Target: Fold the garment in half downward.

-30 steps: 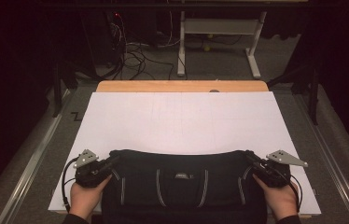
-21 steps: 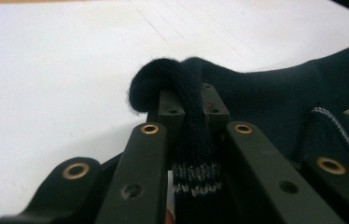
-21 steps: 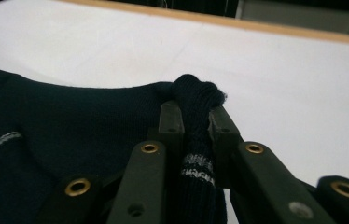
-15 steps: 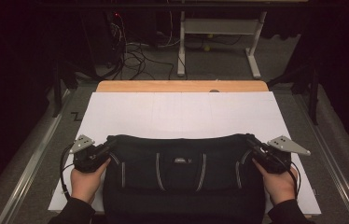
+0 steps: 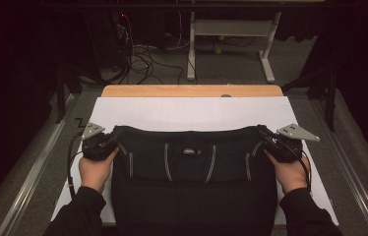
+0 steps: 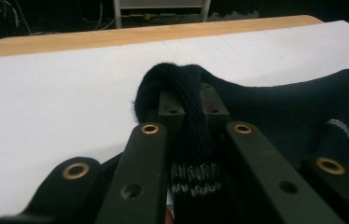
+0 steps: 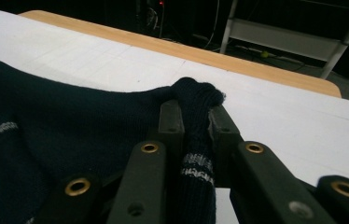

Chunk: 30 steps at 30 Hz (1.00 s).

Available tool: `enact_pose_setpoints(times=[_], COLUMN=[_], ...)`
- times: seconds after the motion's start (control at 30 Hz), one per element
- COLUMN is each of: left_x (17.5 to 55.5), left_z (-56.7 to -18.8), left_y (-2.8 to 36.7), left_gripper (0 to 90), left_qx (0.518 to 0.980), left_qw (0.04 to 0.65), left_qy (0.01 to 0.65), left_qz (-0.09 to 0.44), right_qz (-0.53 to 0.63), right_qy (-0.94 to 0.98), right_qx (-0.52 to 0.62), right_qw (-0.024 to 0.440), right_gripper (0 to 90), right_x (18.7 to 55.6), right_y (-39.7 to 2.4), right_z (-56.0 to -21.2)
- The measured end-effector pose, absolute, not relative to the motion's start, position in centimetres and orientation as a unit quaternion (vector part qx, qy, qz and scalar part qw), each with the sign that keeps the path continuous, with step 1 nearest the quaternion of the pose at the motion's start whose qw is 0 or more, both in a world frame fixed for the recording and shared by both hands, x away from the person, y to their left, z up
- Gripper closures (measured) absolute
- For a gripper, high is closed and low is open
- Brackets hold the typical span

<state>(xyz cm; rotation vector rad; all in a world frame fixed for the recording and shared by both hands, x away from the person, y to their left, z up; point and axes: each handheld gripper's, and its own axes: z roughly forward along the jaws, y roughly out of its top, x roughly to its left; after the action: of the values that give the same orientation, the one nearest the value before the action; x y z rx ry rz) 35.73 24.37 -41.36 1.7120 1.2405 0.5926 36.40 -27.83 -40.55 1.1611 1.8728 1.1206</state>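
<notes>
A dark navy knitted sweater (image 5: 192,172) with thin grey stripes lies spread over the near half of the white table cover (image 5: 192,113). Its top edge is stretched between both hands. My left gripper (image 5: 112,143) is shut on the sweater's upper left corner. In the left gripper view a bunched fold of the sweater (image 6: 275,107) is pinched between the jaws of the left gripper (image 6: 189,100). My right gripper (image 5: 264,139) is shut on the upper right corner. In the right gripper view that gripper (image 7: 193,112) clamps a knit fold of the sweater (image 7: 60,126). The sweater's lower part hangs off the near table edge.
A bare wooden strip (image 5: 192,91) runs along the table's far edge beyond the white cover. On the dark floor behind it stand a white metal frame (image 5: 231,29) and tangled cables (image 5: 138,54). Grey rails (image 5: 39,162) flank the table on both sides.
Both hands have moved away from the person and slightly up, carrying the sweater's top edge farther onto the table. More of the sweater now lies on the white cover.
</notes>
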Motion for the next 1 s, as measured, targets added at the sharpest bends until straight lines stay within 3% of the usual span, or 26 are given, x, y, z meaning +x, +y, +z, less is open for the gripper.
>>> enact_pose_setpoints(times=[0.47, 0.63, 0.7, 0.77, 0.83, 1.0], left_x=[40.5, 41.5, 42.4, 43.1, 43.0, 42.0], left_z=[-39.3, -39.0, -39.7, -40.4, -40.9, -41.7], left_y=[23.4, 23.6, 23.8, 24.3, 24.8, 24.9], left_gripper=[78.8, 78.1, 67.4, 41.4, 24.8, 21.1], left_qx=[0.7, 0.687, 0.691, 0.688, 0.678, 0.688], left_qw=[0.423, 0.433, 0.425, 0.398, 0.393, 0.396], left_qy=[0.505, 0.52, 0.542, 0.574, 0.589, 0.576], left_qz=[0.276, 0.266, 0.222, 0.197, 0.195, 0.193], right_qz=[0.419, 0.422, 0.415, 0.4, 0.394, 0.402], right_qy=[0.702, 0.694, 0.698, 0.698, 0.694, 0.697], right_qx=[0.46, 0.461, 0.467, 0.483, 0.495, 0.5], right_qw=[0.346, 0.359, 0.351, 0.346, 0.342, 0.322], right_gripper=[81.9, 81.3, 71.2, 45.4, 36.0, 29.1], right_x=[40.8, 41.8, 42.3, 42.9, 43.1, 42.6], right_y=[-28.0, -27.9, -27.7, -27.6, -27.7, -28.1], right_z=[-39.6, -38.6, -38.6, -39.0, -39.3, -40.0])
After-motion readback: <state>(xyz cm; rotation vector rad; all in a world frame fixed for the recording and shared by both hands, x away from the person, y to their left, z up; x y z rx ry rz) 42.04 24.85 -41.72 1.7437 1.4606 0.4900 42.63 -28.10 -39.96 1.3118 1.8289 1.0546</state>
